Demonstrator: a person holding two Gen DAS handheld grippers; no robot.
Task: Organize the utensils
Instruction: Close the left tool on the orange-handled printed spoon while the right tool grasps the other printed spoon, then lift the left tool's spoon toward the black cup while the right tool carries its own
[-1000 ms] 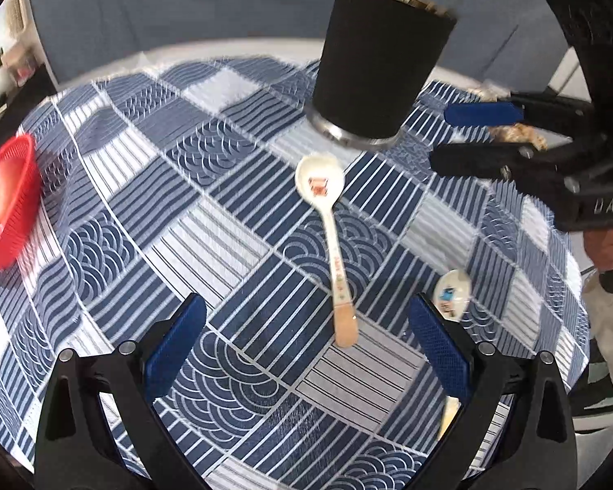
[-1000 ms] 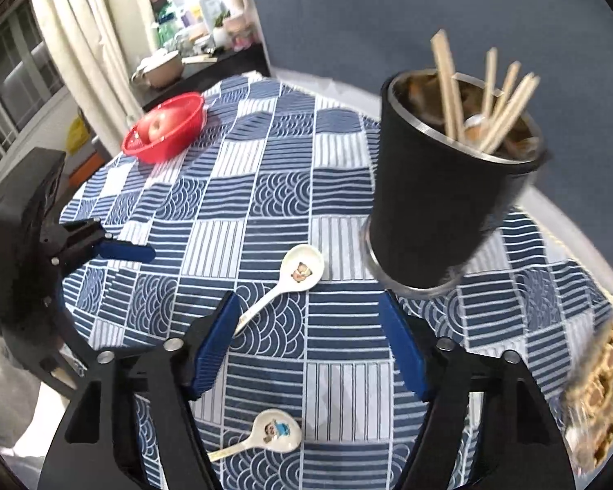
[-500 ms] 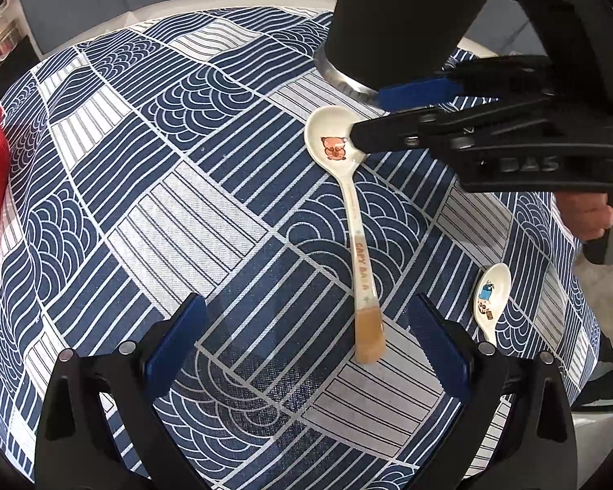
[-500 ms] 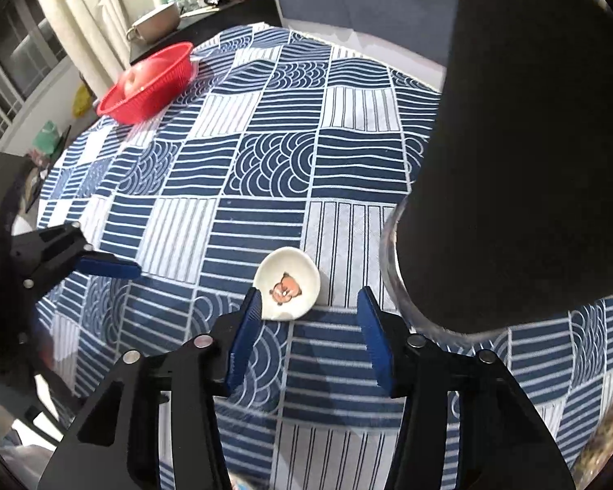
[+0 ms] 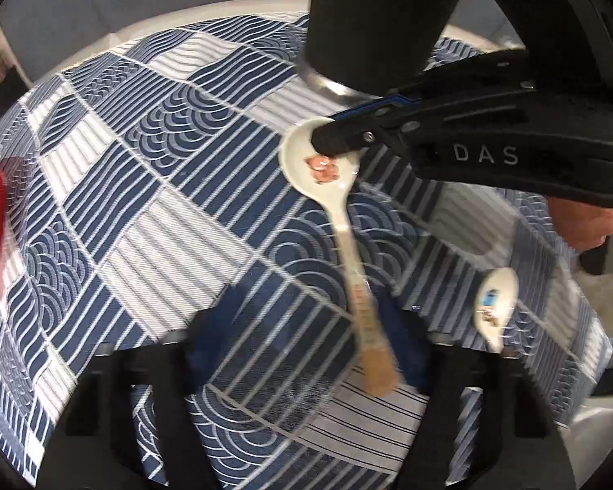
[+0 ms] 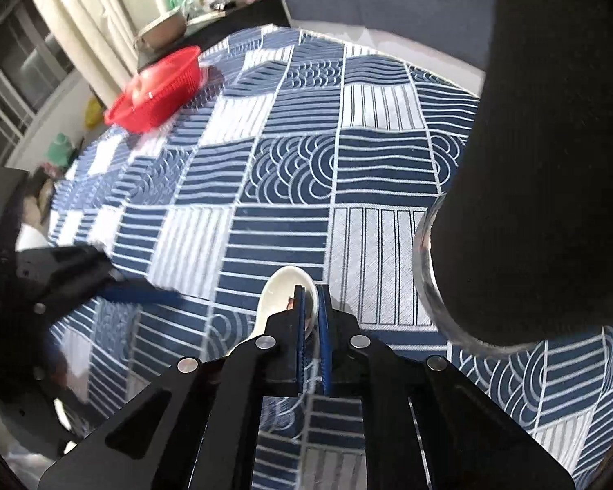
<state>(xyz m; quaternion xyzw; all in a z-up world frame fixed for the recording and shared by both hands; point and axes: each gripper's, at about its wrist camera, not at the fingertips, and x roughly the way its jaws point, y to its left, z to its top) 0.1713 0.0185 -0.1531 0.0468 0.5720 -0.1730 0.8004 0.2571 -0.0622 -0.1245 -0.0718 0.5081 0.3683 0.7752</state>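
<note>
The spoon lies on the counter just beside the base of the black cup, bowl toward the cup and handle running back toward the left tongs. The right tongs have just clenched on the rim of the spoon's bowl, 1 pad inside it and 1 outside. The left tongs have just been closing, half shut and blurred; the handle's brown tip lies between their pads, but I cannot tell whether they touch it. So each of the 2 tongs has 1 end of the spoon's long axis. A 2nd spoon lies near, to the right of the left tongs, untouched.
</note>
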